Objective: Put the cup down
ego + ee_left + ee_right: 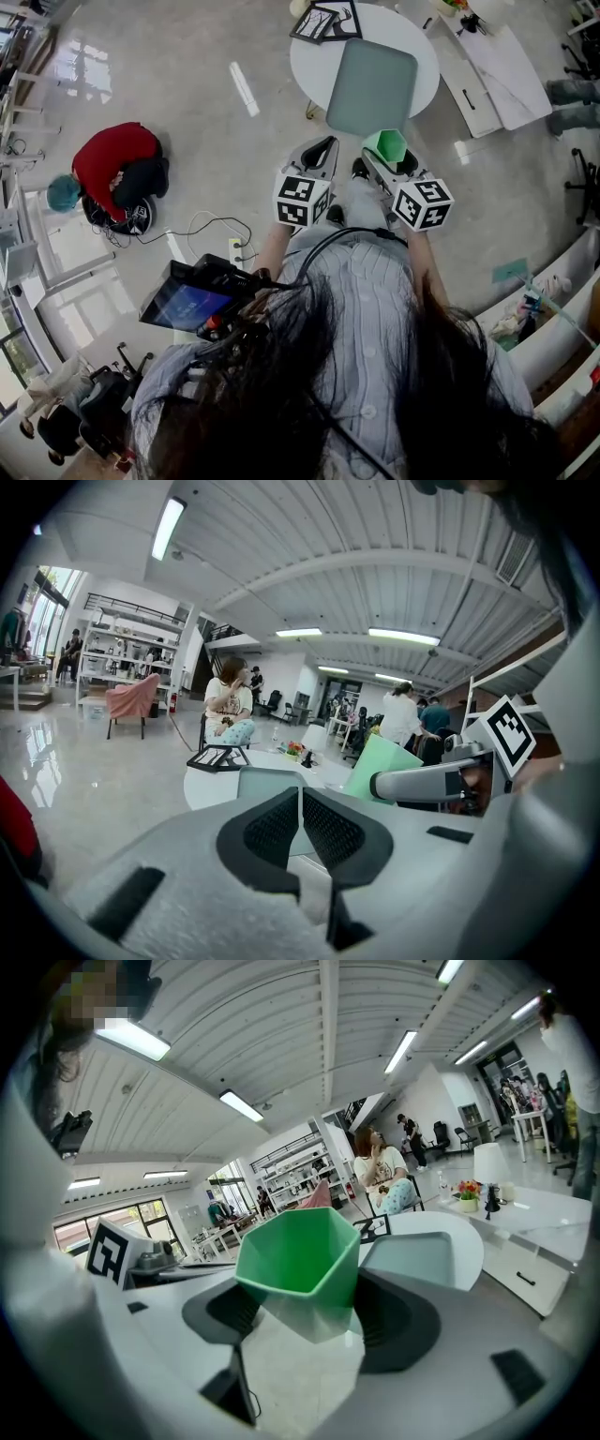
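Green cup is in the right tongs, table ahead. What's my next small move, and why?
Probably ease the right tongs forward toward the round table. The green cup is clamped between them and appears short of the table's edge, and the grey tray on it looks empty, so it seems a likely landing spot.

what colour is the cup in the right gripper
The cup is green, clearest in the right gripper view.

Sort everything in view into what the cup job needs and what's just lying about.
Job: green cup, right tool holding it, probably grey tray on round table.
Lying about: empty left tool, black frame, floor cables.
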`<act>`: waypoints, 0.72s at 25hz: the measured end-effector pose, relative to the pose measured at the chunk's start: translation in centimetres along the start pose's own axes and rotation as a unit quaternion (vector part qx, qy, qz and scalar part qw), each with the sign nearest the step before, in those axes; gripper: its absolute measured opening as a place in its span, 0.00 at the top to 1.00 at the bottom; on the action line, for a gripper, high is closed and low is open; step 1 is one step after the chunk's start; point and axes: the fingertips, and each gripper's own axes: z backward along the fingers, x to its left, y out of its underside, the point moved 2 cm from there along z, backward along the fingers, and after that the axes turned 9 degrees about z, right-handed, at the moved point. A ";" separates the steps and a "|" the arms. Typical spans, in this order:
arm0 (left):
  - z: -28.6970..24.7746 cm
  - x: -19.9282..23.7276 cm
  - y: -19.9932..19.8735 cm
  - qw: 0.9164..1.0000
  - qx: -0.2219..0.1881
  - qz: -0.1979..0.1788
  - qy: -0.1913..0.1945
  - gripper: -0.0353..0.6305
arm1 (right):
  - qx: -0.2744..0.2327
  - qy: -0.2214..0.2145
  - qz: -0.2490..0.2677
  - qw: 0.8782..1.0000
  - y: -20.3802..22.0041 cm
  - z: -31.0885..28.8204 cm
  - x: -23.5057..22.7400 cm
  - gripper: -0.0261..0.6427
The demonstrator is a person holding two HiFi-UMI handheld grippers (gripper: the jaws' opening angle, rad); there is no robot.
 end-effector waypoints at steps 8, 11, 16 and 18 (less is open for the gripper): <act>-3.1 0.2 -0.7 1.000 0.015 -0.008 0.008 0.92 | -0.004 0.009 -0.015 1.000 -0.5 -1.5 -3.1 0.48; -5.7 1.4 -1.0 1.000 0.023 -0.006 0.006 0.92 | 0.000 0.010 -0.021 1.000 -0.8 -3.6 -5.4 0.48; -10.7 3.7 -2.9 0.999 0.032 0.002 0.002 0.92 | 0.015 0.007 -0.027 1.000 -1.8 -7.7 -9.4 0.48; -10.8 3.5 -3.3 1.000 0.031 0.003 0.002 0.92 | 0.017 0.006 -0.025 1.000 -2.0 -7.8 -9.4 0.48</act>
